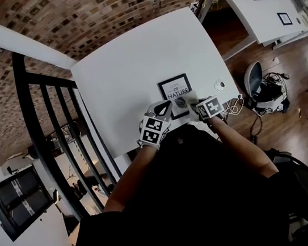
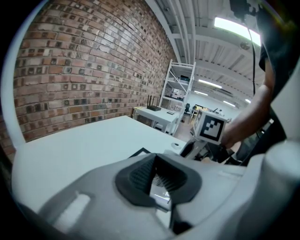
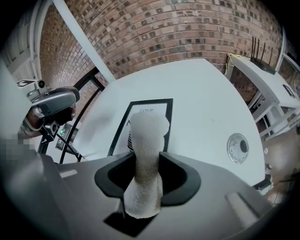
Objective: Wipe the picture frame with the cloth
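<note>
Picture frame lies flat on the white table, just ahead of both tongs and between them, its print facing up. On the left, the left tongs sit at the frame's near left corner. Their jaws are a little apart, and the glass shows through the gap. I can't tell whether they press on it or only hover, but to me they look placed to steady the frame. On the right, the right tongs are clamped on a rolled white cloth, whose free end pokes out over the lower half of the frame. Beyond them to the right, a small round disc sits on the table, well apart from the frame. I'd say the cloth is in hand and at the frame. The glass shows no sign of how much has been wiped, so most of the wiping may still be left.
</note>
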A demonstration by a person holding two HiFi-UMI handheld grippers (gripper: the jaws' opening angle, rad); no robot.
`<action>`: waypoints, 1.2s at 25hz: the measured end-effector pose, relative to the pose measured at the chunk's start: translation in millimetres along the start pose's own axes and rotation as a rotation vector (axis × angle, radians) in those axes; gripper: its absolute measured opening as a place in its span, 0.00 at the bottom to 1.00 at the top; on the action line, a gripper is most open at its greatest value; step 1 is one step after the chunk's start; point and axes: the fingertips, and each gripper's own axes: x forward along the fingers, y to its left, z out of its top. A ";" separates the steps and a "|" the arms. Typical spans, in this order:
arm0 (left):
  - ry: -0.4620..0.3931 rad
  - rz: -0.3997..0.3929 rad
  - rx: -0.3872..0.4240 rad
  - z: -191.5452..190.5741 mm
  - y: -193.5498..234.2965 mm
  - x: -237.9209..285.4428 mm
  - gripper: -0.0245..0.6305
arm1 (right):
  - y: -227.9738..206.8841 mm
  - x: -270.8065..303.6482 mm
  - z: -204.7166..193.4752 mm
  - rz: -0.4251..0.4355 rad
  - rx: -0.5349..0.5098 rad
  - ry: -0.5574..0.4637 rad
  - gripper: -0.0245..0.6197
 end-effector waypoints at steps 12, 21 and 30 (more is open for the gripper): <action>-0.041 0.039 0.016 24.3 19.4 -6.4 0.04 | 13.5 -6.2 44.6 -0.013 -0.003 -0.026 0.27; -0.117 0.040 0.012 53.1 17.5 -28.9 0.04 | 30.4 -59.0 102.3 -0.004 -0.019 -0.241 0.27; -0.323 0.008 0.044 99.8 0.9 -82.7 0.04 | 97.6 -167.9 147.1 0.089 -0.235 -0.621 0.27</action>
